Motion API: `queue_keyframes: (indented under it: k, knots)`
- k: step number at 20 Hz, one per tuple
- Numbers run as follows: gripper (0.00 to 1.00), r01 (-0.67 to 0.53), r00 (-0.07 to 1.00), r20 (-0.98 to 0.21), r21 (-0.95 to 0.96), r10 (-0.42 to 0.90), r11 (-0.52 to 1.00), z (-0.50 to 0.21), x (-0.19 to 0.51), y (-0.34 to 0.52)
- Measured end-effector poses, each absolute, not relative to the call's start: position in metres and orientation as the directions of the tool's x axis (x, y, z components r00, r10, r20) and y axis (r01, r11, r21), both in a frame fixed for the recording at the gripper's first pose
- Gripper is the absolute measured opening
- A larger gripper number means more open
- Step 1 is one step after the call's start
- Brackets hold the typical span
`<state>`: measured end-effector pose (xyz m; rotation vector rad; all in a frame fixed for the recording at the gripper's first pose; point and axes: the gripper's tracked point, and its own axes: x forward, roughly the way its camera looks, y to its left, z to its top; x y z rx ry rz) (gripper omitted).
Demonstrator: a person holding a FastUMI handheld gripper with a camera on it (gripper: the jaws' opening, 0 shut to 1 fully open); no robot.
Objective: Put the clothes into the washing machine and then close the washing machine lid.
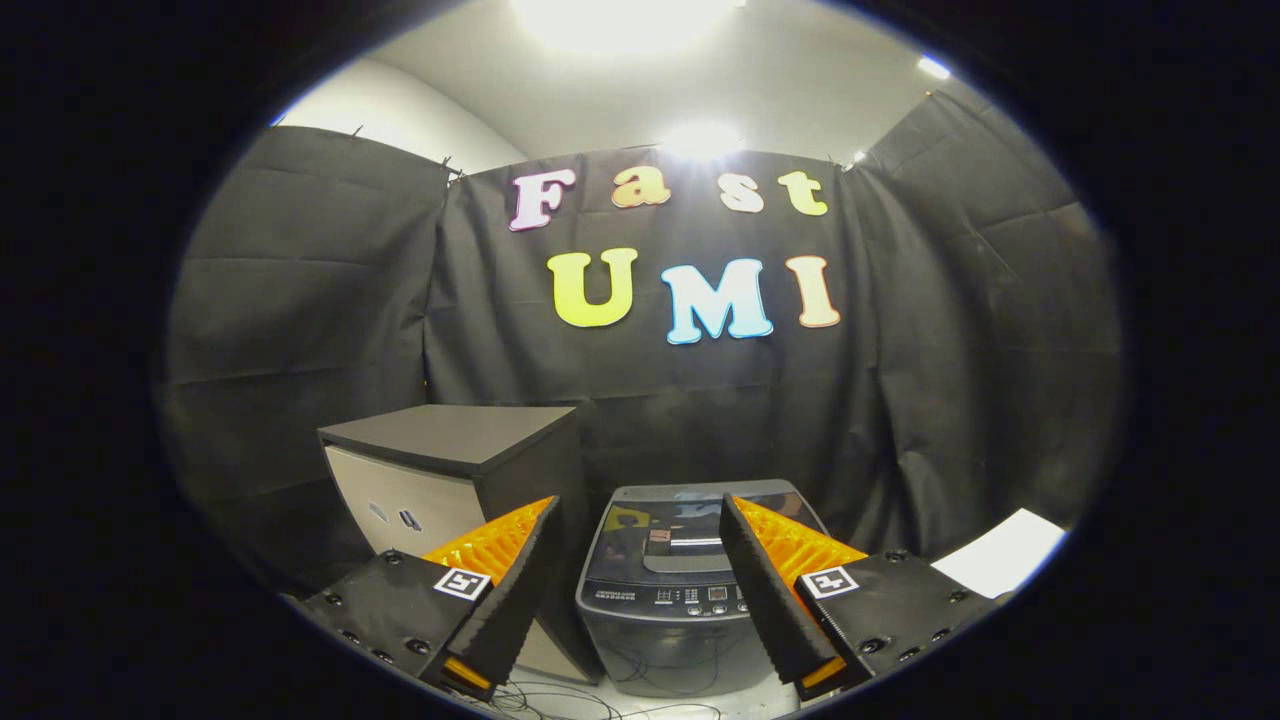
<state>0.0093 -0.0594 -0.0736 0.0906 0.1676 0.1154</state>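
A small grey top-loading washing machine stands on the floor ahead, between and beyond my two fingers. Its glossy dark lid lies flat and shut over the tub, with a control panel along the front edge. My gripper hangs well above and in front of the machine, open, with nothing between its fingers. No clothes are in sight.
A cabinet with a dark top and pale front stands just left of the machine, close behind my left finger. A white sheet or surface lies at the right. Thin cables trail on the pale floor before the machine. Black cloth walls close the booth.
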Motion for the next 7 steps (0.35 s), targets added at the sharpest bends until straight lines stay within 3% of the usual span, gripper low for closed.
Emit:
queue_keyframes:
  k: [7]
  knots:
    - [0.97,-0.133,0.98,-0.137,0.086,0.144,0.987,-0.054,0.012,-0.051]
